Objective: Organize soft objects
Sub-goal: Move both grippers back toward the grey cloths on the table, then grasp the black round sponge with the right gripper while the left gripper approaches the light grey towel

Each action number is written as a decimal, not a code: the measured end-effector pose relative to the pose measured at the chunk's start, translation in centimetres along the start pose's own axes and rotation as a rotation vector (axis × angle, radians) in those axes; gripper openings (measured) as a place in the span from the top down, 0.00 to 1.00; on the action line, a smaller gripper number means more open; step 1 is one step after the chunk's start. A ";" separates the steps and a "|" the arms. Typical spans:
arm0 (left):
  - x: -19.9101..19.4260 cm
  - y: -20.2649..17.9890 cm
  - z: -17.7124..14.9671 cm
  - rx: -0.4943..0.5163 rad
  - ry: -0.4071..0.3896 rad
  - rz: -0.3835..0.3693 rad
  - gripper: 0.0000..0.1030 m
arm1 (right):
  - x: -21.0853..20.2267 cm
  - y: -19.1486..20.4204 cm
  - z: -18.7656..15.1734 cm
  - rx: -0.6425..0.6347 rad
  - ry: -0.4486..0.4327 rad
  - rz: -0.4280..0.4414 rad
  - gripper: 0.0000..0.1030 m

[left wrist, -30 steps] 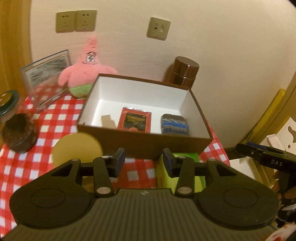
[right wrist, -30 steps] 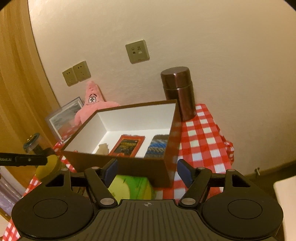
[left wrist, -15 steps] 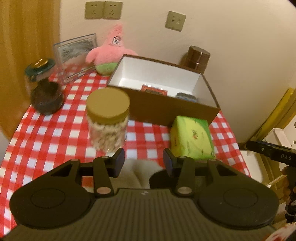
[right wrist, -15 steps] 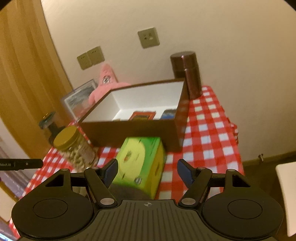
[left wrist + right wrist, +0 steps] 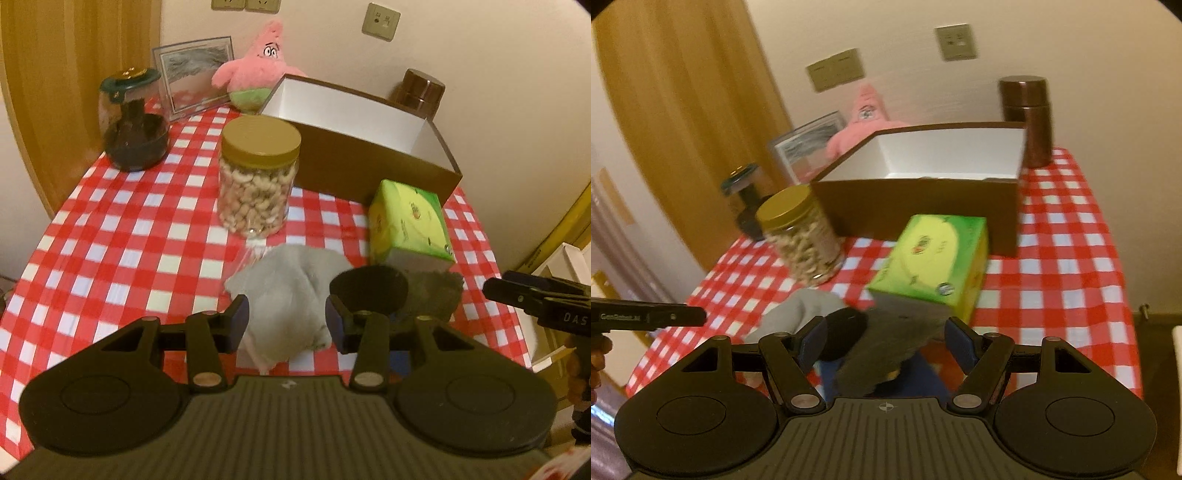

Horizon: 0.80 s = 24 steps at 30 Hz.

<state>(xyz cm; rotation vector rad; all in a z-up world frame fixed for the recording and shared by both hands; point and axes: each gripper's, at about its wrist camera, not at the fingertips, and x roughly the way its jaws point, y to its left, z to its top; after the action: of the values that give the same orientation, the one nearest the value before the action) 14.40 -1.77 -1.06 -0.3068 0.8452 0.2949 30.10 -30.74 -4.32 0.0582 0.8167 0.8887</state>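
Tablecloth point(image 5: 122, 236) in red-and-white check covers the whole table, and the biggest thing on it is the open brown cardboard box with a white inside point(image 5: 373, 173), set toward the wall. Beside the box's far left corner sits the pink star-shaped plush toy point(image 5: 258, 74). In front of the box's near wall stand a clear plastic jar of nuts with a gold lid point(image 5: 258, 181) and, to its right, a green-and-yellow soft tissue pack point(image 5: 408, 225).

Nearest the tongs are the soft things to be sorted. A pale grey cloth bundle point(image 5: 291, 295) lies directly ahead of the left gripper point(image 5: 286, 325), just below its spread, empty jaws and roughly centred between them; it runs lengthwise away from the tongs toward the jar. To its right lie a round black pad point(image 5: 369, 288) and a darker grey fuzzy piece point(image 5: 897, 343), which the right gripper point(image 5: 886, 347) hangs over with its jaws wide and nothing pinched. That view is blurred, so the dark piece may be a sock or a cloth.

Judging by position, the left hand is the closer one to the pale bundle, and a straight drop would put its jaws across the bundle's width. The box lies beyond, past the jar and tissue pack.
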 end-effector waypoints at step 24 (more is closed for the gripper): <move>4.2 3.8 -0.4 0.115 0.086 -0.089 0.53 | 6.2 7.9 -2.4 -0.217 0.071 -0.067 0.31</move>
<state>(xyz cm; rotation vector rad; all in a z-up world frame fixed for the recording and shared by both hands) 15.32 2.13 -5.06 -0.2499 0.9268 0.1500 25.42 -21.88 -6.87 -0.1904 0.7790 0.9155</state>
